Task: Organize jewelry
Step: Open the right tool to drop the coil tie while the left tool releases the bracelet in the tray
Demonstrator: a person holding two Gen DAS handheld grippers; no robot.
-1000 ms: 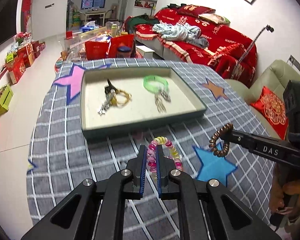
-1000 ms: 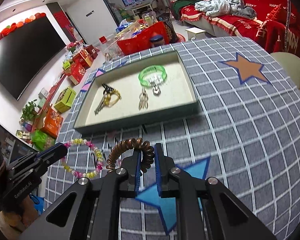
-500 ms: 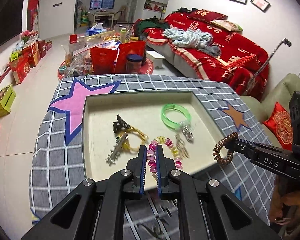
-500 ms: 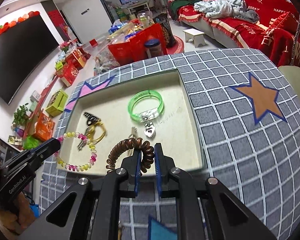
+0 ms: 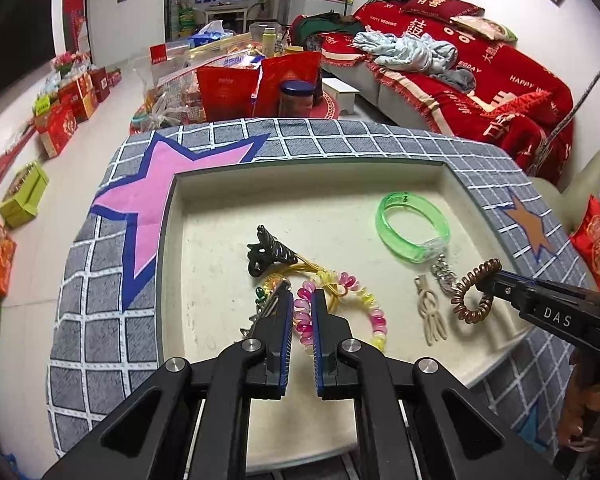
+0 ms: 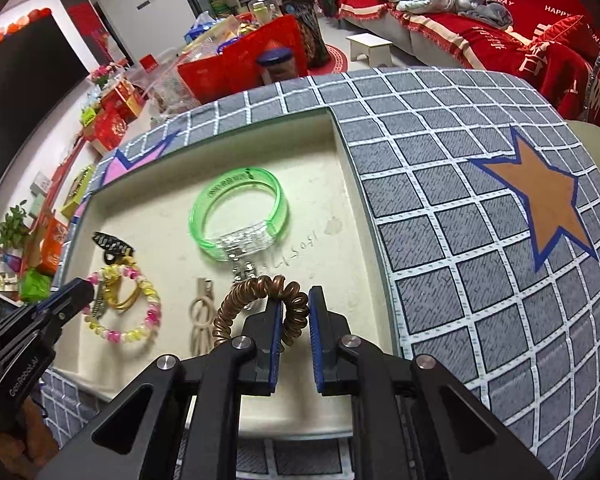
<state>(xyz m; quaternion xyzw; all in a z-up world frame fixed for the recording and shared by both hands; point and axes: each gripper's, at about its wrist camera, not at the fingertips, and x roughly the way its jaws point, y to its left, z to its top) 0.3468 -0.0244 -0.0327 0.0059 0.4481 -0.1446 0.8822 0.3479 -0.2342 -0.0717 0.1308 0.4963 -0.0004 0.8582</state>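
Green bangle (image 5: 412, 227), brown coil (image 6: 256, 305), grey tablecloth (image 6: 460, 184) (white grid, stars).

The cream tray (image 5: 380, 168) sits on the table, open side up. A pink-and-yellow bead bracelet (image 5: 340, 308) hangs over its near left part, pinched between two dark fingers. A brown coiled hair tie (image 6: 260, 308) hangs over the near right part, likewise pinched. On the tray floor lie a green bangle (image 6: 240, 208) far right, a black hair claw (image 5: 268, 254) and a beige clip (image 5: 430, 312).
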